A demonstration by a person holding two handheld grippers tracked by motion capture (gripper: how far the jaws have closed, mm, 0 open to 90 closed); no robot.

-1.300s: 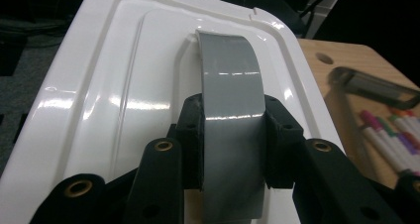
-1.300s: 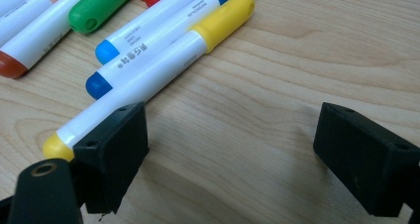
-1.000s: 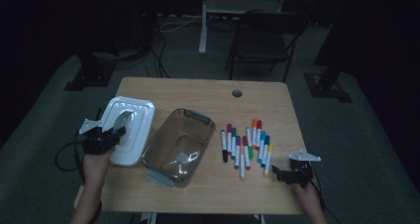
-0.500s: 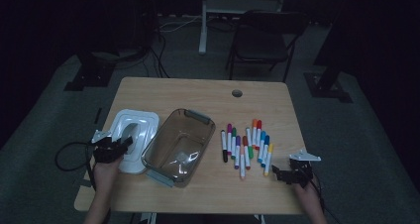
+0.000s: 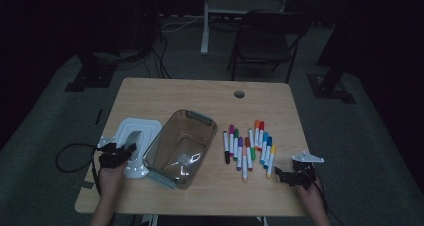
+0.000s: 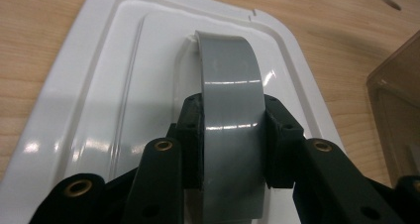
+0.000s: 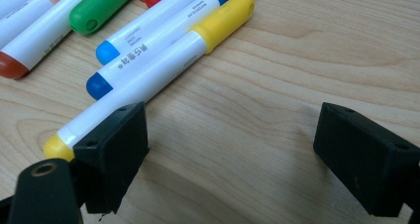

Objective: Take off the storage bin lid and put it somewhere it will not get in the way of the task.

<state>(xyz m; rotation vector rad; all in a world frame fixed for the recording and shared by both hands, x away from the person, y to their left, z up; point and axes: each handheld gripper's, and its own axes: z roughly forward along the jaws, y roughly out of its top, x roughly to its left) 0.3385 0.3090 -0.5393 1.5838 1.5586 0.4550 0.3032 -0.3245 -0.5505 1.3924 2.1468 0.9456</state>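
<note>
Lid [image 5: 134, 136] was off, down at the bin's [image 5: 165, 173] 9 o'clock, left gripper [image 6: 232, 135] clamping its handle [image 6: 229, 80]. Right gripper [image 7: 233, 144] sat open; markers [image 5: 247, 146] all unpacked.

floor: grey carpet [image 5: 60, 101] | furniture: wooden table [image 5: 190, 93], dark chair [image 5: 265, 41], white desk leg [image 5: 205, 21] | cables [image 5: 165, 31] | light: dim

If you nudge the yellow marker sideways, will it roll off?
Probably it rolls a little: the yellow marker is round and smooth, lying flat on the table. It likely stops soon, because the blue marker lies right beside it. It looks stiff and light.
</note>
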